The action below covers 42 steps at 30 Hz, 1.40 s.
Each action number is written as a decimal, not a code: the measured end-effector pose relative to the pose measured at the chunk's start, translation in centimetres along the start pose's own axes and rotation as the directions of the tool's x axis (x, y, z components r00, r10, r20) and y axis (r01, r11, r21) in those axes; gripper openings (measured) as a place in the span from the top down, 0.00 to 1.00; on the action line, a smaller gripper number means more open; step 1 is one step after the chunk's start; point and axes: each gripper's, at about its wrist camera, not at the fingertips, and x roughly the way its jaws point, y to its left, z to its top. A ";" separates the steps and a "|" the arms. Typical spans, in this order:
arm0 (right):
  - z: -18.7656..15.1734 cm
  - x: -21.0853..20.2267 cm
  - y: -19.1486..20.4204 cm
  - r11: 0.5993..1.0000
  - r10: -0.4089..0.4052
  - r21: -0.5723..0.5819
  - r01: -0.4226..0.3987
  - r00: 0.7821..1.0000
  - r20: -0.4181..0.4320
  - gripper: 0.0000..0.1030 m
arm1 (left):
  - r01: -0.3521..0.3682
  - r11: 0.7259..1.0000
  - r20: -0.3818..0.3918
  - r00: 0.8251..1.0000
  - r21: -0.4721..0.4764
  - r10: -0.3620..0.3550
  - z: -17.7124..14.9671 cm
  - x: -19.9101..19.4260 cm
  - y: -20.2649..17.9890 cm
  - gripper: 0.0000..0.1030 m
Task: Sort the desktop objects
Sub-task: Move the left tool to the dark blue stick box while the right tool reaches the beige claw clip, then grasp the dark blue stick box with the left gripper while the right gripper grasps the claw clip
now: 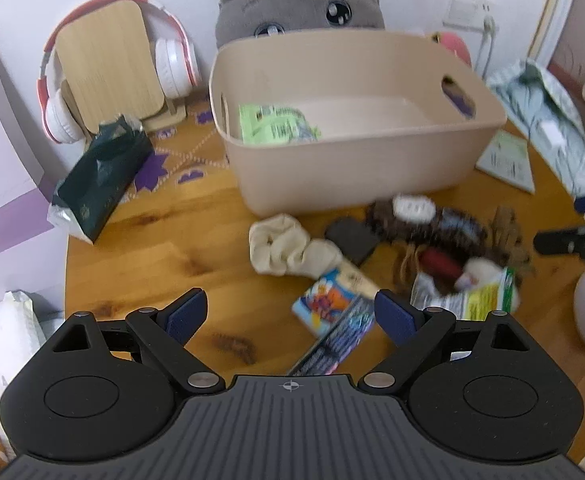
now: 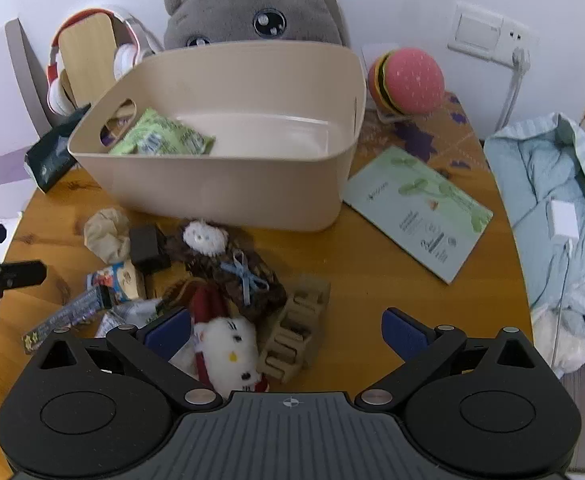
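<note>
above the wooden table [image 2: 372, 272], both the left claw [image 1: 290, 316] and the right claw [image 2: 288, 330] gape wide, holding nothing.

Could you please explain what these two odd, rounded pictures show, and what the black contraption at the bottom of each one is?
Each black contraption is a hand-held two-finger gripper carrying a fisheye camera: the left gripper in one picture, the right gripper in the other. Both are open and hold nothing. On the wooden table stands a beige bin containing one green packet. In front lies a clutter pile: a white plush toy, a cream sock and snack wrappers. A green booklet lies beside the bin.
</note>
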 end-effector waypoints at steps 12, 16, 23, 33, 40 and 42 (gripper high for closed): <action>-0.9 3.4 -0.2 0.999 -0.027 -0.037 0.024 0.997 -0.073 0.00 | -0.005 0.997 -0.130 0.991 0.078 0.015 -3.3 3.5 0.0 0.11; -0.8 4.6 -0.6 0.999 -0.037 -0.022 0.035 0.995 -0.090 0.00 | -0.026 0.996 -0.146 0.989 0.090 0.039 -3.9 4.4 0.1 0.11; -0.5 6.7 -1.3 0.998 -0.055 -0.001 0.055 0.991 -0.126 0.02 | -0.032 0.996 -0.170 0.984 0.089 0.047 -4.2 6.0 0.1 0.11; -0.6 9.0 -1.6 0.999 -0.043 0.024 0.048 0.983 -0.176 0.15 | -0.035 0.996 -0.192 0.980 0.084 0.050 -4.2 7.6 -0.4 0.32; -0.5 9.8 -1.8 0.999 -0.025 0.031 0.032 0.980 -0.195 0.24 | 0.005 0.998 -0.184 0.983 0.068 0.008 -4.1 7.5 -0.6 0.50; -0.5 9.8 -1.7 0.999 -0.027 0.023 0.032 0.981 -0.194 0.25 | 0.016 0.998 -0.185 0.983 0.056 -0.006 -4.2 7.5 -0.7 0.57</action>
